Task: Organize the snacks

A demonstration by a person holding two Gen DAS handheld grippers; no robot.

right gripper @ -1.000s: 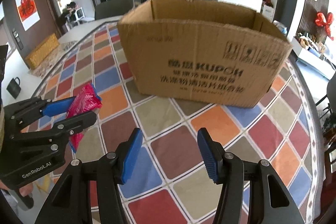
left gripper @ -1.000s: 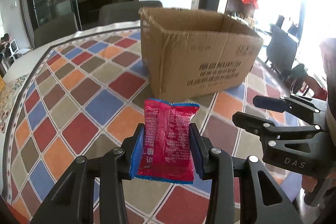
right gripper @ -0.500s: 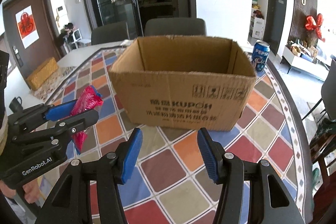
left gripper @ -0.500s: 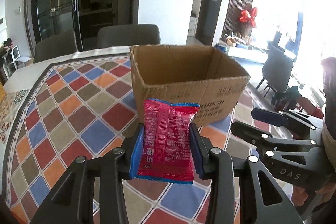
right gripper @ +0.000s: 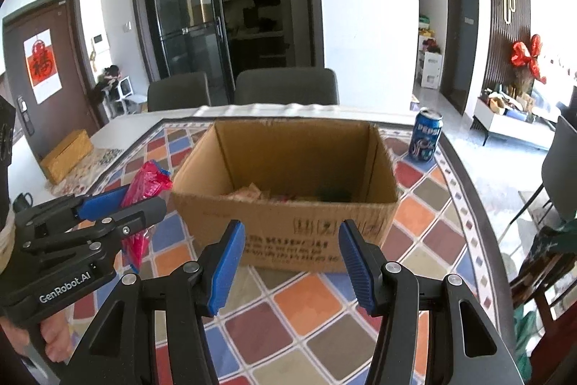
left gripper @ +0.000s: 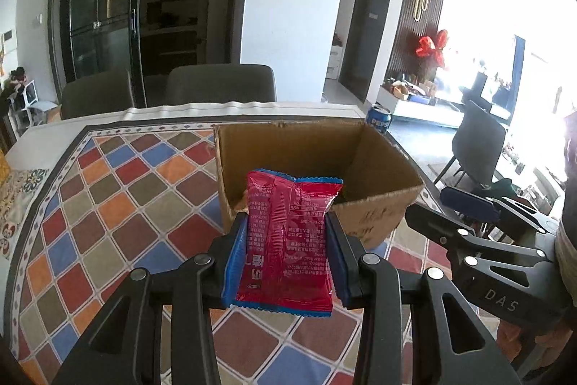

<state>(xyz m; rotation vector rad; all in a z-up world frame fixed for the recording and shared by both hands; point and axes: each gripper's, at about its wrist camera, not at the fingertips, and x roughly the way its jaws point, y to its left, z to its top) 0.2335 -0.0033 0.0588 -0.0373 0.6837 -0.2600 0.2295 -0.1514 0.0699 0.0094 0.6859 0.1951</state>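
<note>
Height is what has changed: over the last second both grippers have risen, so that each camera, which a moment ago faced the front wall of the cardboard box (right gripper: 288,175), now looks over its rim and down into the open top. The left gripper (left gripper: 286,240) keeps its blue pads pressed against the two sides of the red snack packet (left gripper: 288,240), which stands upright between them with its crimped top edge level with the box's near rim; the grip looks unchanged, the packet sitting the same way in the jaws as before. In the right wrist view the packet shows just left of the box, clear of the patterned tablecloth (right gripper: 317,323). The right gripper (right gripper: 288,262) stands partly open with nothing between its fingers, facing the box front. A few wrappers already lie on the box floor, though they are too blurred to name. A blue soda can (right gripper: 425,139) stands behind the box's right corner. Judging from this, the packet is now high enough to clear the wall, so carrying it forward over the opening and letting go seems the step in hand.
</note>
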